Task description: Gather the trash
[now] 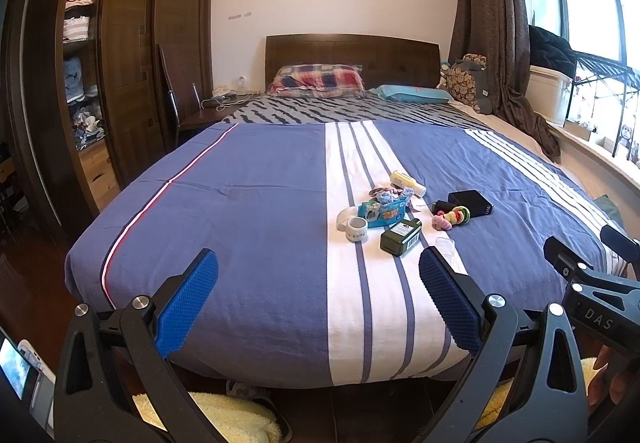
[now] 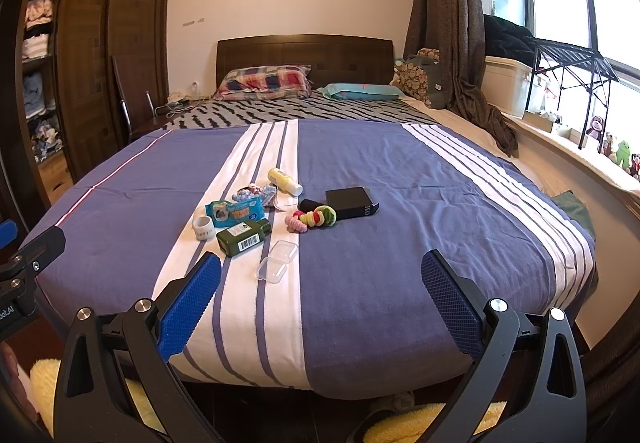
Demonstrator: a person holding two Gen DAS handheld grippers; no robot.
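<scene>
- Both grippers hover off the foot of the bed, empty: the left gripper (image 1: 319, 299) and right gripper (image 2: 321, 301) hold their ribbed blue pads wide apart.
- The clutter sits at twelve o'clock on the soft bedspread (image 2: 380, 283), mostly on its white stripe.
- Nearest is a clear plastic case (image 2: 277, 261), thin, glossy and hinged open; I judge it could skid or crack under a hard pinch.
- Behind it lies a green bottle (image 2: 244, 237), flat and smooth, likely to roll.
- A crinkly blue packet (image 2: 236, 211) and tape roll (image 2: 203, 227) sit at eleven.
- Fuzzy hair ties (image 2: 314, 218) touch a black box (image 2: 352, 202) at one; grabbing keepers as trash is the risk.
</scene>
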